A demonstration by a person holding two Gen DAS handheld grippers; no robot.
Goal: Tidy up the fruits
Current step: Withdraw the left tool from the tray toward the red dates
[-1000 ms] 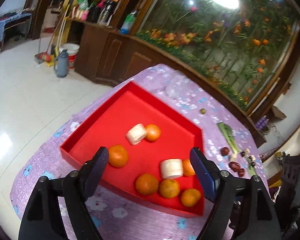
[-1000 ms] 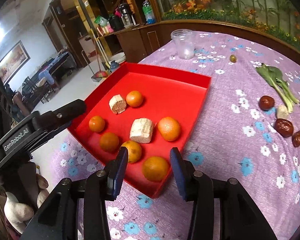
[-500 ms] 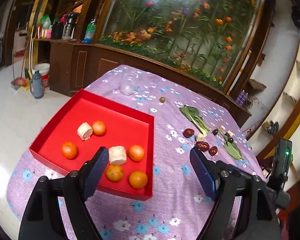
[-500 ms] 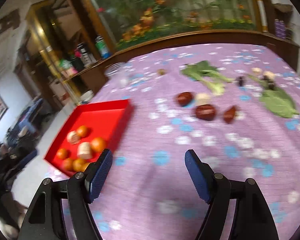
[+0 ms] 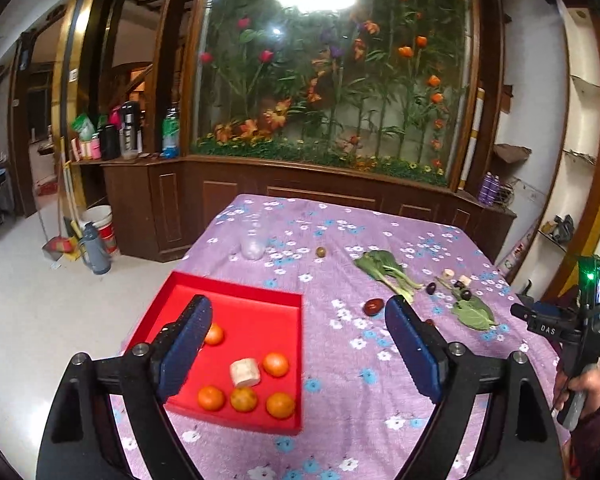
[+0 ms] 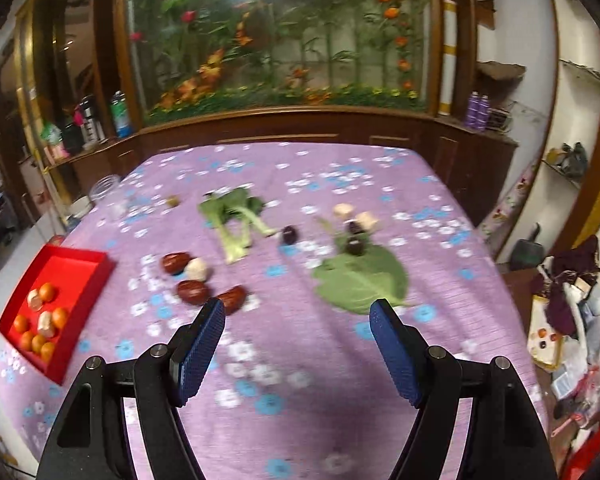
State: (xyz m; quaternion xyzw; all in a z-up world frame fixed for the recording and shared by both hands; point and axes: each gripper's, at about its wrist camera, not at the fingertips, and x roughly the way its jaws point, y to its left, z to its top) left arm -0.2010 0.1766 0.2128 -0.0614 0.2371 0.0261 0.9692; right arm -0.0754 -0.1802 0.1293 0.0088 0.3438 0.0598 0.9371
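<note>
Both grippers have swung away from the red tray since a second ago, when each camera looked almost straight down into it. From the left wrist the tray now sits low and left, and the far side of the counter with its purple flowered cloth has come into view. From the right wrist the tray has slid to the far left edge, and the loose items on the cloth fill the middle.

On the left gripper the jaws are opening, with nothing between them. On the right gripper the jaws stand released and empty; a second ago they were much narrower around an orange at the tray's near edge.

Five oranges and a pale cut chunk show in the tray from the left wrist; the left finger hides part of it. Out on the cloth lie three red dates close together, beside a pale round piece, with a bok choy behind them. Farther right are a dark plum-like fruit, a broad green leaf and small pale chunks. A clear plastic cup stands beyond the tray, a small olive-coloured fruit near it. The person's right hand holds its gripper at the right edge of the left view.
</note>
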